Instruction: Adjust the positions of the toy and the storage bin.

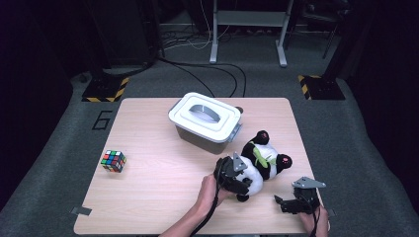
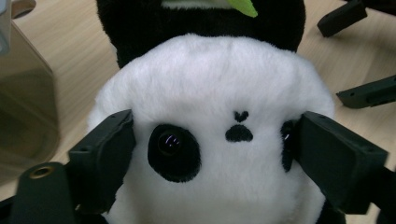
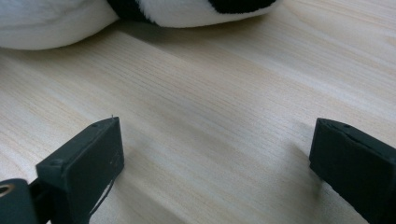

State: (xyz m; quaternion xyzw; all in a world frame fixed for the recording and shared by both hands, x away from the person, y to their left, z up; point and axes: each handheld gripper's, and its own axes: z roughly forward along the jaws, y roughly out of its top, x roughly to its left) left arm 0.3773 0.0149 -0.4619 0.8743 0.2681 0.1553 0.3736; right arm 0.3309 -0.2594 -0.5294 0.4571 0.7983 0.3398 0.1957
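A black-and-white plush panda (image 1: 267, 160) with a green leaf on its chest lies on its back on the wooden table (image 1: 148, 197), right of the middle. My left gripper (image 1: 242, 185) is at its head. In the left gripper view the jaws press into the fur on both sides of the panda's white face (image 2: 224, 93), so the left gripper (image 2: 212, 154) is shut on the head. My right gripper (image 1: 284, 203) rests near the table's front right corner, open. Between its jaws, the right gripper (image 3: 215, 163) has only bare wood, with the panda (image 3: 56, 23) beyond it.
A grey box with a white handled lid (image 1: 205, 116) stands behind the panda, and its wall (image 2: 23, 107) is close on the left in the left gripper view. A colour cube (image 1: 113, 161) sits at the table's left. The right gripper's jaws (image 2: 355, 56) lie beyond the panda.
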